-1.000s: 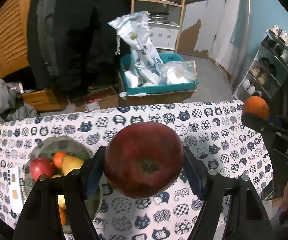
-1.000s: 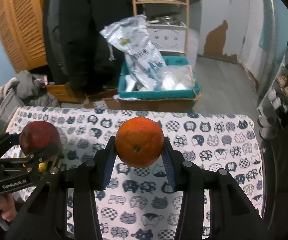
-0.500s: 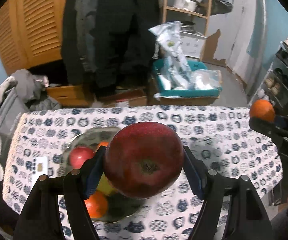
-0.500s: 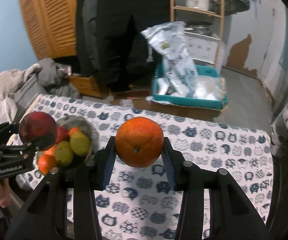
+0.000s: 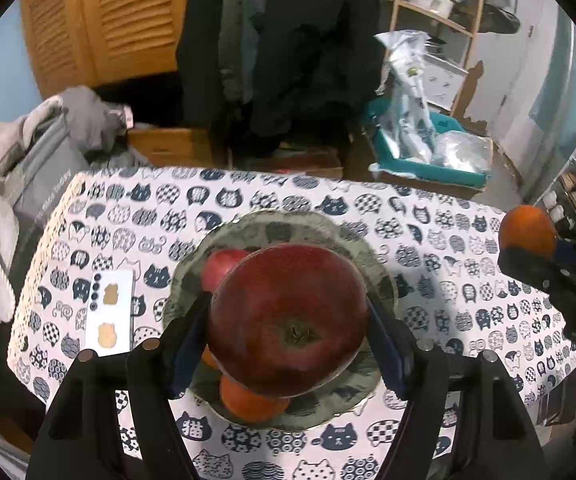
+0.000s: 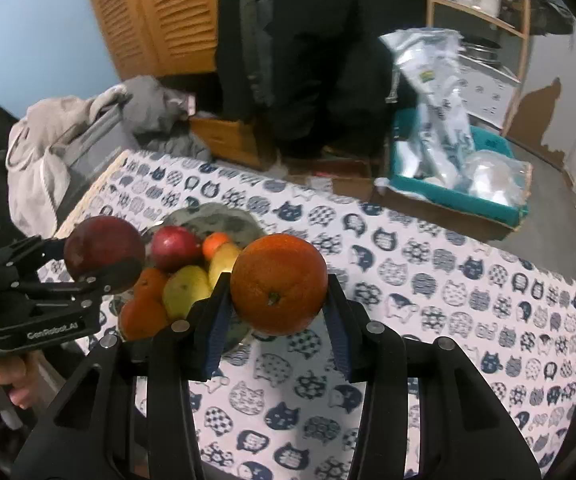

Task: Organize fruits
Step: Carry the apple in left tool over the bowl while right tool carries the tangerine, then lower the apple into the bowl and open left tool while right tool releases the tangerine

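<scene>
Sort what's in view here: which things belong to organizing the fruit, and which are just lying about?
Part of the job:
- apple in the left hand-held gripper
- orange in the right hand-held gripper
- fruit bowl

Lying about:
- white card on the tablecloth
- teal box of bags
- grey clothes

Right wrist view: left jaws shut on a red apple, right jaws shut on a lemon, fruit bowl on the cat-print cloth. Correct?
One error: the right gripper holds an orange, not a lemon; the right wrist view shows it. The left gripper on the red apple and the bowl on the cloth stand.
</scene>
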A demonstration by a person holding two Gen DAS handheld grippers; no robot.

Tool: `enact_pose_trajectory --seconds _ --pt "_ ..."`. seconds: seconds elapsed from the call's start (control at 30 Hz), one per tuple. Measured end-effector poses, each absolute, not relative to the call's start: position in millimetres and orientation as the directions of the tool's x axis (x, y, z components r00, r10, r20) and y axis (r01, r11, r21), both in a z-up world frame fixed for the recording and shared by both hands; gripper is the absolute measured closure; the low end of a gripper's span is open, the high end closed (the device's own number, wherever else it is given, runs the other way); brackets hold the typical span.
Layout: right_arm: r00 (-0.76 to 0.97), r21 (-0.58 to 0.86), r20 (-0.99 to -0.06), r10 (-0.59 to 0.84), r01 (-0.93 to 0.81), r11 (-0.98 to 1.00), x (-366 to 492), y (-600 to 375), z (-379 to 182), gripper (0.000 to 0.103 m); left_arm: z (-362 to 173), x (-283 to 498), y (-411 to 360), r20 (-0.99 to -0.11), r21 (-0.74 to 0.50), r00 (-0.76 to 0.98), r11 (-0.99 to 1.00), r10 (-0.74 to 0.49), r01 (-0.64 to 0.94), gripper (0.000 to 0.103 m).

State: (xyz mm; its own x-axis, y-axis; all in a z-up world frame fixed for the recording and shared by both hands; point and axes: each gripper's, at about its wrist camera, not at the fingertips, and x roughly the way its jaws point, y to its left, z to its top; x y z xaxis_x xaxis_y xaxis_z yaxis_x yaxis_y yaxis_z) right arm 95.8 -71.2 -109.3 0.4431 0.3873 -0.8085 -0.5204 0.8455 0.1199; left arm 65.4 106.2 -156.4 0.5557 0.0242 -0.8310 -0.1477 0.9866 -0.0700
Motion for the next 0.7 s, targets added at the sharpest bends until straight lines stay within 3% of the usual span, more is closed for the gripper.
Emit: enact_pose_trajectory --seconds 0.7 --pt "0.315 0.139 -0.873 0.372 -0.571 0.809 103 -5 -168 0.06 -223 84 150 -0.901 -0.143 0.433 0.969 -0.044 -0.201 0.028"
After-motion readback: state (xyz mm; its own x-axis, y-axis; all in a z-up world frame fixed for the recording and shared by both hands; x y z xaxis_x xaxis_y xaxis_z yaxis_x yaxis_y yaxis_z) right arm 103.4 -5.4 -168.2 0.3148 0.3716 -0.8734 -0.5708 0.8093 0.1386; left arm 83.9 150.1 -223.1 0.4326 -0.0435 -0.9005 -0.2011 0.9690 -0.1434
